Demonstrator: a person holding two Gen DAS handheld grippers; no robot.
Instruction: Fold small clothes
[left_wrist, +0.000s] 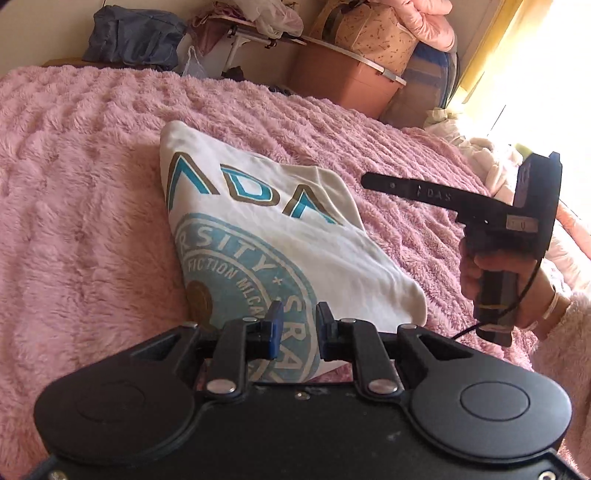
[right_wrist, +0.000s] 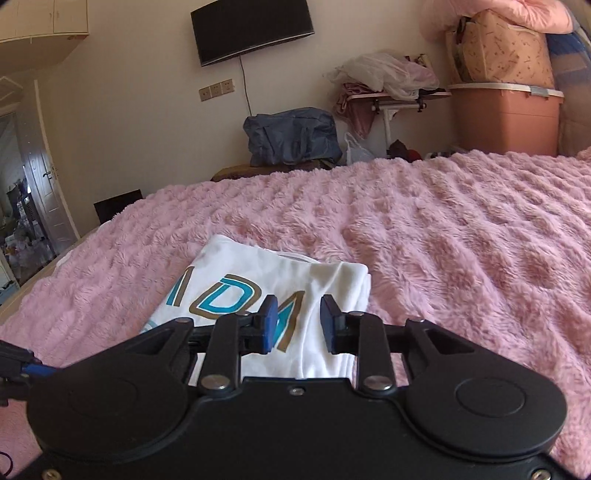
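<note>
T-shirt (left_wrist: 280, 236), one, white, folded into a compact packet, lying flat on the pink fleece blanket (left_wrist: 81, 206) near the middle of the bed. Print faces up: blue-and-tan block letters along the far part, one pale blue round seal on the near part. One folded edge runs along the shirt's right side in the right wrist view.

Grippers: two. Left gripper (left_wrist: 298, 332) sits over the near edge of the shirt, above the seal; its two blue-padded fingers (left_wrist: 275, 325) stand a little apart, nothing between them, no cloth pinched. Right gripper (right_wrist: 298, 325) sits over the lettered part of the shirt; its two fingers (right_wrist: 269, 321) likewise apart with nothing between them, shirt visible through the gap. Seen from the left wrist, the right gripper hangs to the right of the shirt, clear of it, held by one hand (left_wrist: 491, 280) with a fuzzy pink sleeve (left_wrist: 569, 332).

Beyond the blanket's far edge: one dark blue bag (right_wrist: 291, 136), one small folding table (right_wrist: 399, 99) heaped with cloth, one brown storage tub (right_wrist: 506, 118) with bundles stacked on top. One black screen (right_wrist: 251, 29) on the wall above the bag.
</note>
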